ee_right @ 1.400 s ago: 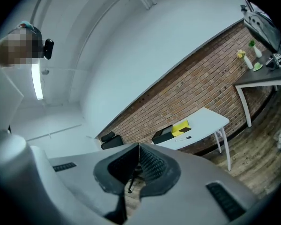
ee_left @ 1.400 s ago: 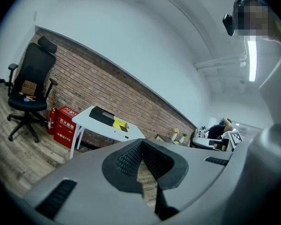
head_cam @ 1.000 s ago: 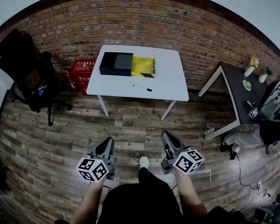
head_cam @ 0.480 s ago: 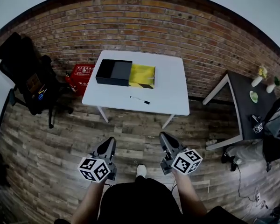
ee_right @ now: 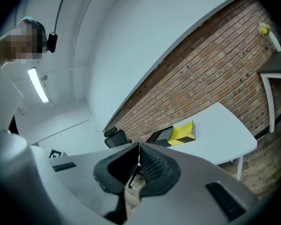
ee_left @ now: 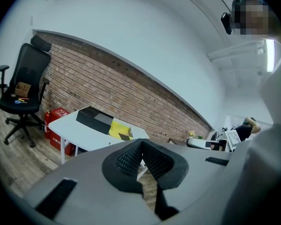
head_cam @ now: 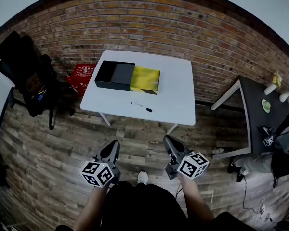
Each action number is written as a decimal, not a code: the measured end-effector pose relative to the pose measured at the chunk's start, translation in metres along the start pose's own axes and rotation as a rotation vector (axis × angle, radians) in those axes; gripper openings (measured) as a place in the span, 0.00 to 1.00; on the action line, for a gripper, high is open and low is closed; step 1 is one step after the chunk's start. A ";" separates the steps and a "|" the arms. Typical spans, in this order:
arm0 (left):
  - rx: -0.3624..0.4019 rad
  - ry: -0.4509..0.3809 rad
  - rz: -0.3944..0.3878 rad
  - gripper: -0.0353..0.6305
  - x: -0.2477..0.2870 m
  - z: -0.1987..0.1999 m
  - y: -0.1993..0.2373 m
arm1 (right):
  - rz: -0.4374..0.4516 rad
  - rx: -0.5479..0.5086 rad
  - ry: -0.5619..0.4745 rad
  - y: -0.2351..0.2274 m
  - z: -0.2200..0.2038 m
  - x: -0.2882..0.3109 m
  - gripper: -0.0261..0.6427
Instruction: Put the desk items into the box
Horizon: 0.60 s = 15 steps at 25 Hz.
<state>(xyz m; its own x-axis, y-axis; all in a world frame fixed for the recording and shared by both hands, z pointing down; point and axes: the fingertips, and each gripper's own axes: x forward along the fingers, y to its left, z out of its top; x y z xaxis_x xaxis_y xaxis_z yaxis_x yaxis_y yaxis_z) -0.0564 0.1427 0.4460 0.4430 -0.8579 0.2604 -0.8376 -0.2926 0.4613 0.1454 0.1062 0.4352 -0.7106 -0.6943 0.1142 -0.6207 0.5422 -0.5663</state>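
Note:
A white table [head_cam: 168, 96] stands against the brick wall, some way ahead of me. On it lie an open black box [head_cam: 114, 75] with its yellow lid [head_cam: 145, 80] beside it, and a small pen-like item [head_cam: 141, 107] near the front edge. Both grippers hang low over the wooden floor, well short of the table. My left gripper [head_cam: 113, 147] has its jaws together with nothing between them. My right gripper [head_cam: 169, 141] is shut too and empty. The table shows in the left gripper view [ee_left: 86, 132] and in the right gripper view [ee_right: 218, 139].
A black office chair [head_cam: 26, 76] stands at the left, with a red box [head_cam: 81, 73] by the table's left leg. A dark side table [head_cam: 262, 105] with small vases is at the right, with bags beside it. Wooden floor lies between me and the white table.
The table has come nearer and lower in the head view as I step toward it. The grippers keep their pose and stay shut.

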 end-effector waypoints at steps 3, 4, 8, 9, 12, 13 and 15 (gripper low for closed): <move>-0.007 0.005 0.008 0.07 0.009 -0.002 0.001 | 0.002 0.003 0.011 -0.010 0.003 0.004 0.07; -0.009 0.007 0.011 0.07 0.011 -0.003 0.001 | 0.005 0.007 0.013 -0.012 0.003 0.006 0.07; -0.015 0.008 0.022 0.07 0.017 0.001 0.005 | 0.013 0.009 0.027 -0.015 0.006 0.014 0.07; -0.016 0.008 0.024 0.07 0.018 0.002 0.007 | 0.016 0.001 0.032 -0.015 0.006 0.016 0.07; -0.018 0.009 0.029 0.07 0.025 0.005 0.012 | 0.021 -0.021 0.045 -0.017 0.006 0.022 0.07; -0.020 0.012 0.028 0.07 0.028 0.004 0.013 | 0.019 -0.017 0.046 -0.019 0.006 0.024 0.07; -0.019 0.022 0.022 0.07 0.034 0.005 0.015 | 0.013 -0.003 0.044 -0.023 0.006 0.027 0.07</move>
<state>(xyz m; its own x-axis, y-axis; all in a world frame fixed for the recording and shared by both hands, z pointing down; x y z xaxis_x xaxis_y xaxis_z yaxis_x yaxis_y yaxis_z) -0.0559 0.1069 0.4575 0.4318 -0.8544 0.2890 -0.8411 -0.2656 0.4712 0.1425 0.0714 0.4464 -0.7328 -0.6653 0.1429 -0.6121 0.5526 -0.5657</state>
